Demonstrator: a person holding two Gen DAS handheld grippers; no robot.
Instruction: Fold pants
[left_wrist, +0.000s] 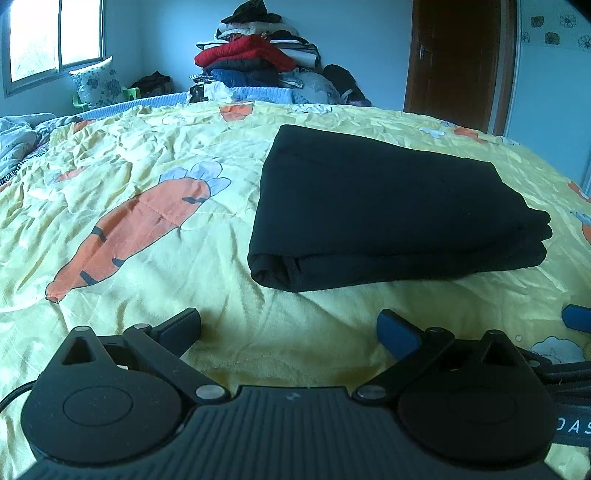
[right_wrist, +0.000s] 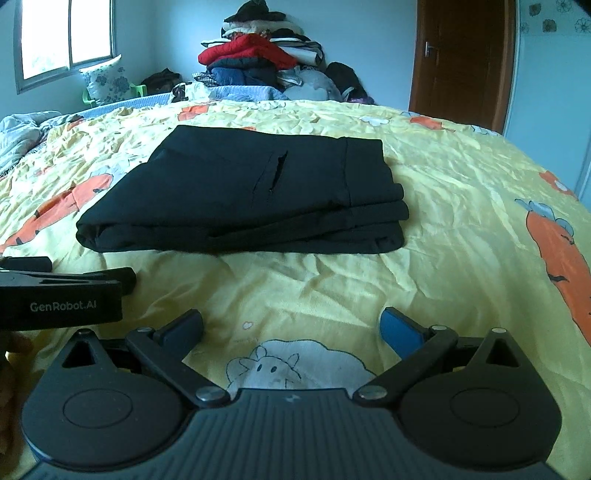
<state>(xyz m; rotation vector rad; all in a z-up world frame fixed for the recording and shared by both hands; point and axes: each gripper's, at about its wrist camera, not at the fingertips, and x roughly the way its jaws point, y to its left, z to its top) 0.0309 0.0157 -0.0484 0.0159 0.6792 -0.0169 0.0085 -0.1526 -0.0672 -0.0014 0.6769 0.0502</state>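
A: Pants (left_wrist: 391, 206) are seen in the left wrist view as a black folded bundle, laid flat on the bed (left_wrist: 147, 155), ahead of the left gripper (left_wrist: 288, 328) and a little to its right. How is that gripper held?

B: It is spread wide and nothing is held between its fingers; only yellow carrot-printed quilt is seen in the gap. The pants are not touched by it. A blue finger tip of the right gripper (left_wrist: 576, 317) is caught at the right edge.

A: And what is shown in the right wrist view?

B: The pants (right_wrist: 251, 195) are seen ahead of the right gripper (right_wrist: 291, 325) and slightly to its left, stacked in layers, with a pocket slit on top. This gripper is also opened wide and empty, kept apart from the cloth.

A: Is anything found beside it?

B: The left gripper (right_wrist: 88, 277) is seen just to its left, low over the bed (right_wrist: 461, 192). Far ahead, a pile of clothes (right_wrist: 258, 55) is stacked against the wall.
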